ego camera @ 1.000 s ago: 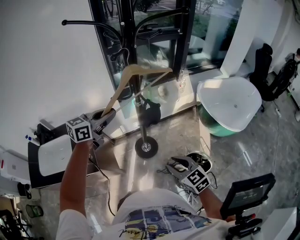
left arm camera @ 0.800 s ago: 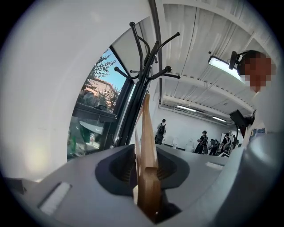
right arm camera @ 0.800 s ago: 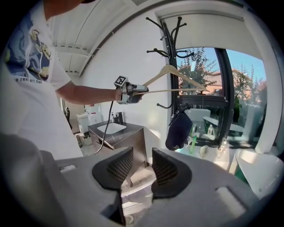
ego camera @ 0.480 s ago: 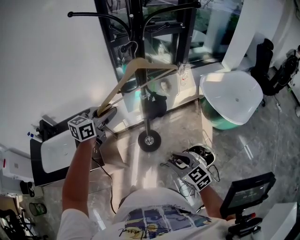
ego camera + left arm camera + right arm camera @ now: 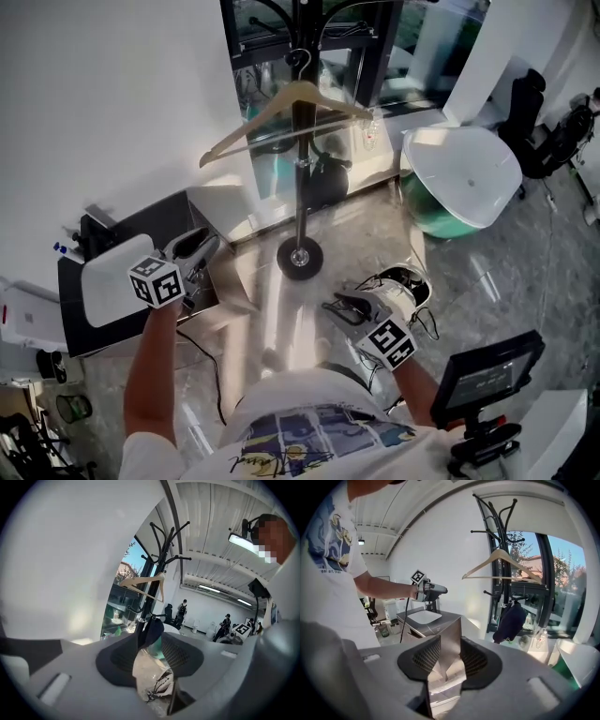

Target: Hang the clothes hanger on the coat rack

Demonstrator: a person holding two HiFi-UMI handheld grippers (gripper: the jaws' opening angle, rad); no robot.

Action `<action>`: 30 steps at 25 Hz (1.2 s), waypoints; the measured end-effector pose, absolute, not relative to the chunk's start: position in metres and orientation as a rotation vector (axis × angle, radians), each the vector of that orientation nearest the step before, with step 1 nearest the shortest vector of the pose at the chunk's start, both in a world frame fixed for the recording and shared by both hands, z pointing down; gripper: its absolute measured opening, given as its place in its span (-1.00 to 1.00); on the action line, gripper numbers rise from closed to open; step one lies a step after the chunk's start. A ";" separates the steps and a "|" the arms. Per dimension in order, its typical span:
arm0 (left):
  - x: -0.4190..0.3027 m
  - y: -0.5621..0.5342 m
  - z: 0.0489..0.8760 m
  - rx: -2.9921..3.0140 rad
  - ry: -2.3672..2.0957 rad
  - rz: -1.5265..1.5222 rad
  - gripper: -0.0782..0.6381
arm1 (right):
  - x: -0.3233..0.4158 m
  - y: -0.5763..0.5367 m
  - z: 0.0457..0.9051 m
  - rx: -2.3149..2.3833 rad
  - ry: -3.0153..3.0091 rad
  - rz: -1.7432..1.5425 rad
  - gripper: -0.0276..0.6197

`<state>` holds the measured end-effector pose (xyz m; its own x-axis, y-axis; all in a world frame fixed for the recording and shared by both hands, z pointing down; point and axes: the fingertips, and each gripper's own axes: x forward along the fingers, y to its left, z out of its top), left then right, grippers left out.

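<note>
Your left gripper (image 5: 202, 240) is released. Its jaws have just been opening, and they stand apart with nothing between them (only floor and a tangle of cable show through the gap). It sits by the corner of the dark cabinet (image 5: 150, 217) on your left, well apart from the hanger (image 5: 262, 113).

The wooden hanger hangs free on the coat rack (image 5: 300, 202), with neither gripper touching it. Its hook sits high up, close against the black pole among the upper arms, but I can't tell which arm carries it. From your right gripper's view the bar lies nearly level, with one shoulder on each side of the pole. A dark cap (image 5: 511, 620) hangs lower on the same rack, below the hanger and apart from it.

Your right gripper (image 5: 335, 305) is also slack, with its jaws parted and nothing in them. It is held low in front of you, just beside the white shoes (image 5: 405, 281) on the floor, with the rack's round base near it.
</note>
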<state>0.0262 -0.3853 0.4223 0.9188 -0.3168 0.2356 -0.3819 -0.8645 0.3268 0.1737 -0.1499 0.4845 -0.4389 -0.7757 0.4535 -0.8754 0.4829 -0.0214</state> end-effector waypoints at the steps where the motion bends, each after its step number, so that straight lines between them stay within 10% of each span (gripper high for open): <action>1: 0.015 -0.378 0.426 2.716 -0.522 0.260 -0.33 | 0.164 -0.150 0.484 1.375 -2.352 0.353 -0.51; 30: -0.065 -0.135 0.428 2.931 -0.191 0.331 -0.77 | 0.005 -0.112 0.430 1.464 -2.407 0.168 -0.87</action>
<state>-0.0645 -0.1348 0.4282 0.9669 -0.1067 0.2318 -0.1480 -0.9745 0.1689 0.0050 -0.1122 0.4296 -0.4247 -0.8440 0.3277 -0.8813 0.4683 0.0639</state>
